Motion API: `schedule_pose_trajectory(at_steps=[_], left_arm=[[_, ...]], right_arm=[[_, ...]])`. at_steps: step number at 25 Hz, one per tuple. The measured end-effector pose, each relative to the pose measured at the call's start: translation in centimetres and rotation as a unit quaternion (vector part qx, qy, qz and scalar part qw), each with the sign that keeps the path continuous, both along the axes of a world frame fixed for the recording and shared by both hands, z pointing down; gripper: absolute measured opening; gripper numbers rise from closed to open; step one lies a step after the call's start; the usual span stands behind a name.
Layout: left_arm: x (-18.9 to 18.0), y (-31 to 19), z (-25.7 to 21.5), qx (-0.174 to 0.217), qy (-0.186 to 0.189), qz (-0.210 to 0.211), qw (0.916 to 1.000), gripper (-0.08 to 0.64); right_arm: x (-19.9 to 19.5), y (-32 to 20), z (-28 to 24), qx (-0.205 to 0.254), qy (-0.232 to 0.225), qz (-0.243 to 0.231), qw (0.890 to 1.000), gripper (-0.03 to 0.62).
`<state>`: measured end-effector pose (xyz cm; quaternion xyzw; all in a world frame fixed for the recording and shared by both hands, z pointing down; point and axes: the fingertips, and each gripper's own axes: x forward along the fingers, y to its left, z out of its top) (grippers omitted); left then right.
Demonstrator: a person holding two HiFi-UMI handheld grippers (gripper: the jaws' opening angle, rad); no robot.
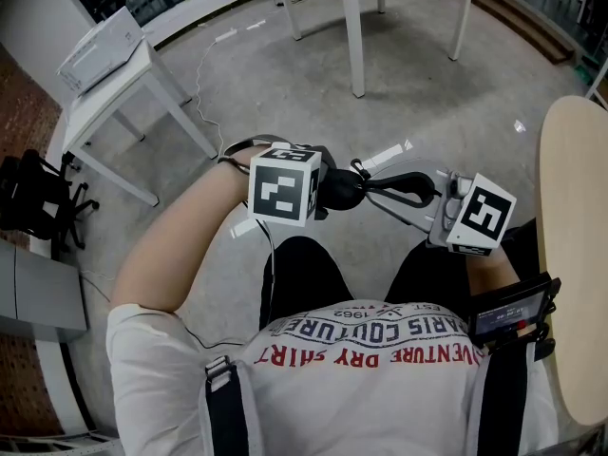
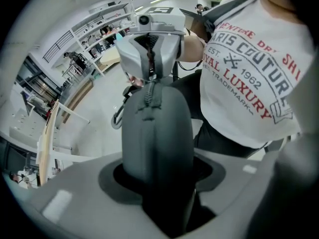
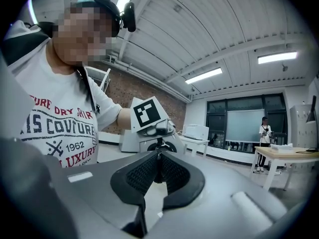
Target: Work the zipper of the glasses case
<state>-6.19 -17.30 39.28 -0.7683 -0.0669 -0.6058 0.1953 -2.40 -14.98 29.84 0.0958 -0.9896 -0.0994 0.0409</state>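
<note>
White box (image 1: 100,46) up on the white side table (image 1: 112,101), black office chair (image 1: 38,202) near it, and a pale curved wooden tabletop (image 1: 570,236) runs down the right.

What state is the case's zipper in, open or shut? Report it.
Shut, as far as shows: the glasses case seam lies closed, with the right gripper pinching the zipper pull at its far end.

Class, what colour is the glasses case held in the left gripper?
The glasses case is dark grey all over. It shows best in the left gripper view.
</note>
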Motion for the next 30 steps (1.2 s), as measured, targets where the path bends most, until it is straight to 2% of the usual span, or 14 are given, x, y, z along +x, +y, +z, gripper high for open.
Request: schedule_pose_trajectory(at_steps=[11,16,21,27,30], left_arm=[[0.5,0.1,-0.6,-0.028,0.09,-0.023,0.9953,0.249],[1.0,0.4,-1.0,-0.052,0.142,-0.039,0.9877,0.249],[1.5,0.5,-1.1,-0.06,0.176,-0.044,0.9816,0.249],[2.4,1.1,-1.7,-0.112,0.242,-0.062,0.9618,0.247],[3.0,1.5,-2.1,-0.142,0.283,-0.069,0.9461,0.247]], right_arm=[[0.3,-0.2,-0.5,-0.005,-0.011,0.002,1.0,0.02],[0.6,-0.4,-0.6,-0.013,-0.016,-0.002,1.0,0.018],[0.7,-0.3,-0.8,-0.012,-0.021,-0.002,1.0,0.018],[1.3,-0.5,-0.9,-0.014,-0.03,0.001,0.999,0.018],[1.6,-0.6,-1.0,-0.015,-0.035,0.002,0.999,0.018]])
